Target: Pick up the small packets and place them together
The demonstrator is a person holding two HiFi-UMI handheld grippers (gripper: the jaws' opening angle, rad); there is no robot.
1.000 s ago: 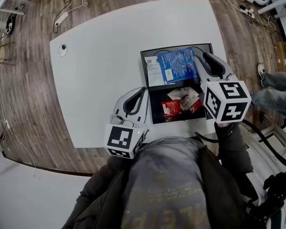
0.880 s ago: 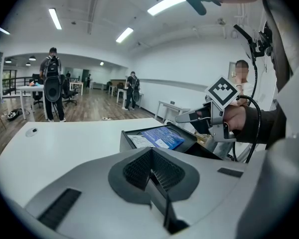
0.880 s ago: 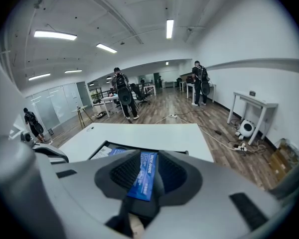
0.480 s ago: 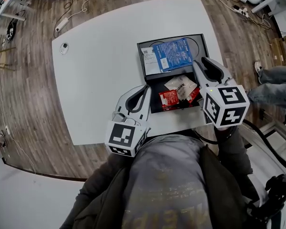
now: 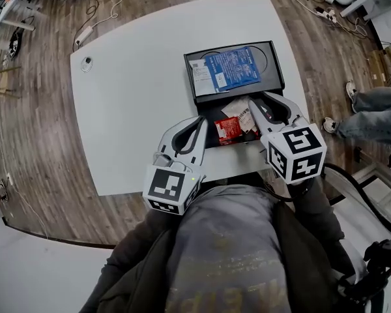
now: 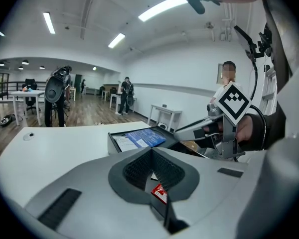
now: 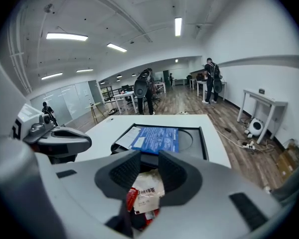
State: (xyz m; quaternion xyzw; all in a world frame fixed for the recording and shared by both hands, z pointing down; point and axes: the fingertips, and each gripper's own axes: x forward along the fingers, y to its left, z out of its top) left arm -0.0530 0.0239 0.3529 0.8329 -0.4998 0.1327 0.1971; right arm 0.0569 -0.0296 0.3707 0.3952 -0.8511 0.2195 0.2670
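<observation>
Leftmost, the left tongs (image 5: pixel 199 119) lie over the near edge of the white worktop (image 5: pixel 130 96). Their marker cube (image 5: pixel 169 189) sits behind them, toward the person's grey top (image 5: pixel 228 253). In the left gripper view the tips of these tongs (image 6: pixel 150 151) meet, closed on nothing. A red packet (image 6: pixel 159 194) shows through the gap lower down, lying beyond them.

Just right of the left tongs stands an open black box (image 5: pixel 188 77). Its near part holds the red packet (image 5: pixel 228 129), which lies between the two tongs. Ahead of both tongs, in the far part of the box, a blue leaflet (image 5: pixel 231 70) lies with a white card (image 5: pixel 201 77) at its left edge.

Further right, the right tongs (image 5: pixel 251 103) reach into the near part of the box from its right side, their marker cube (image 5: pixel 298 154) behind them. In the right gripper view these tongs (image 7: pixel 149 158) stand moderately wide. A white printed packet (image 7: pixel 148 190) and a red one (image 7: pixel 131 198) lie in the gap beneath them, and the pads do not press on either. The blue leaflet (image 7: pixel 157 138) lies straight ahead, and the left tongs (image 7: pixel 60 138) show at the left.

Rightmost, well apart from the right tongs, another person's legs (image 5: pixel 371 113) stand on the wooden floor (image 5: pixel 39 109).
</observation>
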